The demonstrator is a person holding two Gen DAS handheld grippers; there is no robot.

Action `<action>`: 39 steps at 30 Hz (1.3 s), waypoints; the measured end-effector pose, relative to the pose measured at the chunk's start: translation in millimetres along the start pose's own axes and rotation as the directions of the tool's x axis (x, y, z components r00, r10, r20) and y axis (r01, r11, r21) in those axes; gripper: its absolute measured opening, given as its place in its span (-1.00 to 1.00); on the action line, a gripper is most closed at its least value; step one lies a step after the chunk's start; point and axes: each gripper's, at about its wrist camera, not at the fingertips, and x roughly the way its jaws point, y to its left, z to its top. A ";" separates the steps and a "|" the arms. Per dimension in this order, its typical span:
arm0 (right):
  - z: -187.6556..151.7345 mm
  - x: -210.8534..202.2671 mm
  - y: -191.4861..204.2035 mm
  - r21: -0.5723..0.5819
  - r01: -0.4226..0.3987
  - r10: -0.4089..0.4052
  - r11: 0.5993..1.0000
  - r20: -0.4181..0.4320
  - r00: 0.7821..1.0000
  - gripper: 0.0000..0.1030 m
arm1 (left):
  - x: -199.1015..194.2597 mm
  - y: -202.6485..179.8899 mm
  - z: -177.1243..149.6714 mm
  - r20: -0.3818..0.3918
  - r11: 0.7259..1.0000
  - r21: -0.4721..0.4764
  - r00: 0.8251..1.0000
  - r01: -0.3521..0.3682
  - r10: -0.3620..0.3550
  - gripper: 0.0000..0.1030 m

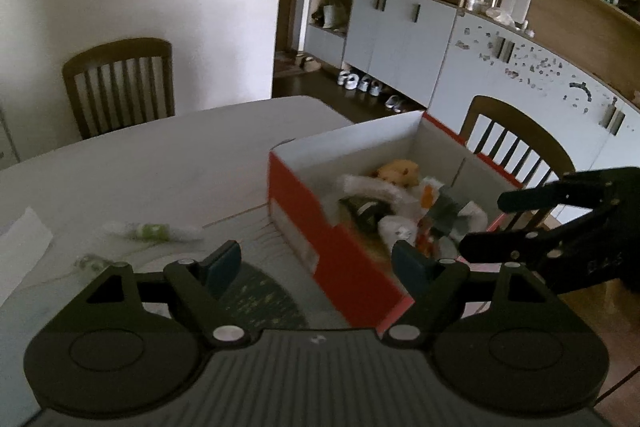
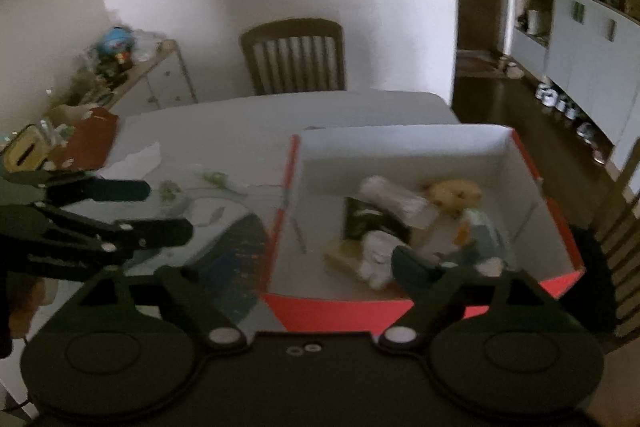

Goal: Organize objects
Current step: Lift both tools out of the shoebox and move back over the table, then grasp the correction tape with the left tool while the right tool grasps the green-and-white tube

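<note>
A red-sided box with a white inside [image 1: 320, 251] [image 2: 400, 143] stands on the white table [image 1: 140, 163] [image 2: 224, 131]. It holds several objects: a tan plush toy [image 1: 400, 173] [image 2: 454, 193], white wrapped items [image 1: 372, 187] [image 2: 392, 197] and a dark packet [image 1: 362, 213] [image 2: 366, 223]. A green-and-white wrapped item [image 1: 154, 230] [image 2: 218, 179] lies on the table left of the box. My left gripper [image 1: 316, 263] is open and empty over the box's near left wall. My right gripper [image 2: 296, 269] is open and empty above the box's front wall. Each gripper shows in the other's view [image 1: 500, 223] [image 2: 168, 207].
A dark round mat [image 1: 256, 299] [image 2: 232, 267] lies on the table left of the box. White paper [image 1: 20, 247] [image 2: 134, 159] lies at the table's left. Wooden chairs [image 1: 120, 83] [image 2: 294, 55] [image 1: 516, 143] stand around the table. Cabinets and shelves [image 1: 400, 27] line the right wall.
</note>
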 end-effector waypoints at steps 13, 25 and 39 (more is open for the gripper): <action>10.9 30.0 52.4 -0.055 -0.042 0.041 0.998 -0.018 0.999 0.92 | -15.6 64.3 -35.6 -0.009 0.993 -0.071 0.996 -0.095 0.094 0.99; 46.3 85.8 97.2 -0.117 -0.044 0.039 0.992 -0.049 0.998 0.94 | -5.2 124.9 -45.3 -0.028 0.957 -0.149 0.969 -0.247 0.246 0.99; 70.8 173.3 116.0 -0.176 -0.029 0.004 0.984 -0.140 0.990 0.94 | 53.3 173.7 -50.1 -0.083 0.920 -0.201 0.942 -0.336 0.325 0.99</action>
